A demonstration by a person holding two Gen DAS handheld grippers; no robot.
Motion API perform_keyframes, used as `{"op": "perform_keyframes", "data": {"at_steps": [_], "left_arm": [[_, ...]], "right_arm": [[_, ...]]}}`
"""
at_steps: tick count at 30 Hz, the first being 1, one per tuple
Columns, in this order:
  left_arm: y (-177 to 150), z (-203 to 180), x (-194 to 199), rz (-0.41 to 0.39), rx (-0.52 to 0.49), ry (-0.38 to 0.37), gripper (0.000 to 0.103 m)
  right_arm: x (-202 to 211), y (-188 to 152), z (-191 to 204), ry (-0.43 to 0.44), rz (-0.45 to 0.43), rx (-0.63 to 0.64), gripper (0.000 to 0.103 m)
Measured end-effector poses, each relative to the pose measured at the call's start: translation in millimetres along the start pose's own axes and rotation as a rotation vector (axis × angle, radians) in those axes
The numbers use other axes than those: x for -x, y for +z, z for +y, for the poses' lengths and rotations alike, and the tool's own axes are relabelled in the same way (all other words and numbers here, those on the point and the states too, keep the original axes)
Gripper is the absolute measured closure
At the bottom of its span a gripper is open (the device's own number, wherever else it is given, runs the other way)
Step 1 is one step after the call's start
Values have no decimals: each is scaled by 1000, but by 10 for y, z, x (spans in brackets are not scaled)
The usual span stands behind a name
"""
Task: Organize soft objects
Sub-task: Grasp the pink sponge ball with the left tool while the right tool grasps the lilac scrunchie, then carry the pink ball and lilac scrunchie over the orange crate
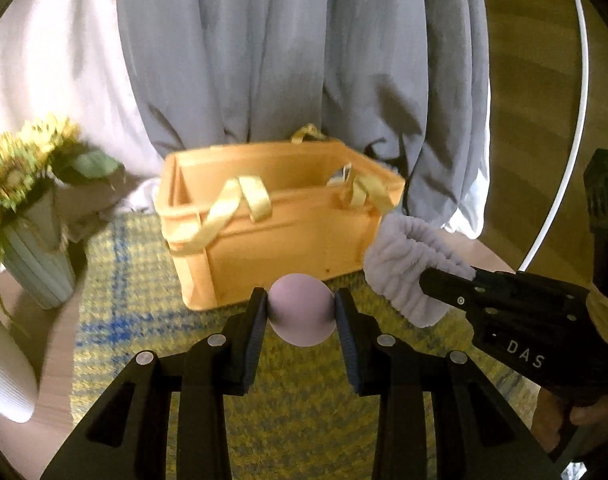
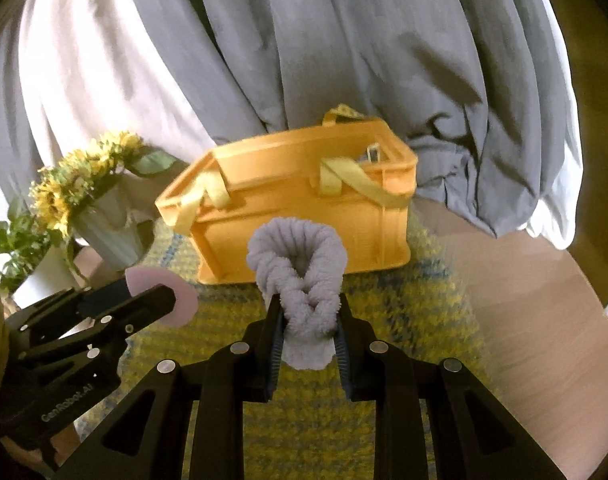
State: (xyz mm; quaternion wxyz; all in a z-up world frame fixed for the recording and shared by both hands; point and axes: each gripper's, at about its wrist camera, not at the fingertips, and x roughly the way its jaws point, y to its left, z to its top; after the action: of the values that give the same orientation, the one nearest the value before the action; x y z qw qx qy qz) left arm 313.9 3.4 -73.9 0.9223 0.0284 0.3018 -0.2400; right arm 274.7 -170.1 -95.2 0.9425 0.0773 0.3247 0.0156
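Observation:
My left gripper (image 1: 301,312) is shut on a soft lilac ball (image 1: 301,310), held above the mat in front of the orange crate (image 1: 279,236). My right gripper (image 2: 308,320) is shut on a fluffy lilac fabric band (image 2: 299,264), also held in front of the orange crate (image 2: 304,216). In the left wrist view the right gripper (image 1: 436,284) comes in from the right with the band (image 1: 404,276). In the right wrist view the left gripper (image 2: 151,300) and the ball (image 2: 179,300) are at lower left. The crate has yellow strap handles and its top is open.
A yellow and blue woven mat (image 1: 135,312) lies under the crate on a round wooden table (image 2: 544,300). A ribbed vase of sunflowers (image 1: 35,256) stands left of the crate. Grey and white curtains (image 1: 263,60) hang behind.

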Motion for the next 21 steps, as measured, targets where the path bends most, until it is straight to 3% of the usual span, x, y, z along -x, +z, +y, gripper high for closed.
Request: {"op": "perform_keyframes", "data": {"at_steps": [21], "left_arm": [[559, -157, 573, -246, -45, 64, 69]], "right_arm": [[585, 587, 116, 44, -226, 70, 79]]}}
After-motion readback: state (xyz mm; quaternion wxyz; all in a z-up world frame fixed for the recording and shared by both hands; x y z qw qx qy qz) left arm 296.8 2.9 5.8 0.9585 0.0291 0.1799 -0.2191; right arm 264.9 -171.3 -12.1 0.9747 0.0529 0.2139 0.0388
